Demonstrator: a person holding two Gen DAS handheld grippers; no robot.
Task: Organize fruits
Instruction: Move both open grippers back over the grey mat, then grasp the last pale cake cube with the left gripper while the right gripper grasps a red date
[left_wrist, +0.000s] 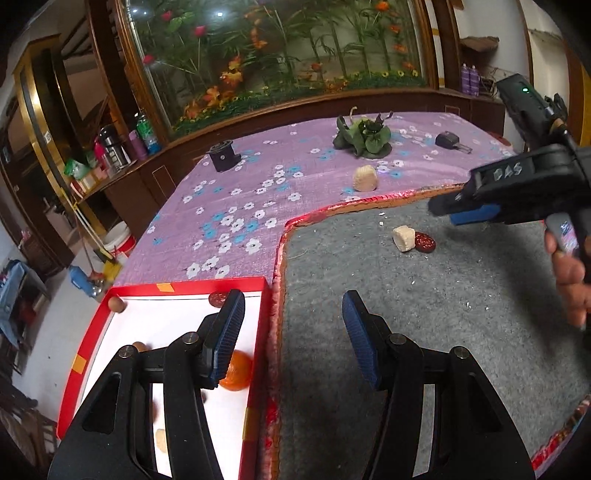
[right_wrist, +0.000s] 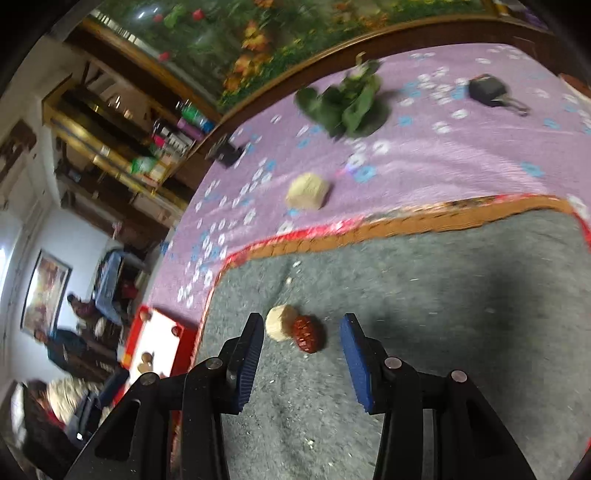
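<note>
A red box with a white floor (left_wrist: 140, 325) sits left of a grey mat (left_wrist: 443, 314). In it lie an orange (left_wrist: 238, 371), a dark red date (left_wrist: 217, 297) and small brown fruits (left_wrist: 117, 305). My left gripper (left_wrist: 293, 332) is open and empty, straddling the box's right wall. On the mat a cream piece (left_wrist: 403, 238) touches a dark red date (left_wrist: 424, 242). My right gripper (right_wrist: 303, 362) is open just short of that pair, cream piece (right_wrist: 280, 322) and date (right_wrist: 308, 334). It also shows in the left wrist view (left_wrist: 465, 208). Another cream piece (left_wrist: 364, 178) lies on the purple cloth.
A green leafy ornament (left_wrist: 364, 138), a black cylinder (left_wrist: 223, 155) and a black key fob (left_wrist: 448, 141) lie on the flowered purple cloth (left_wrist: 240, 221). A flower-filled glass case stands behind. Shelves with bottles are at the left.
</note>
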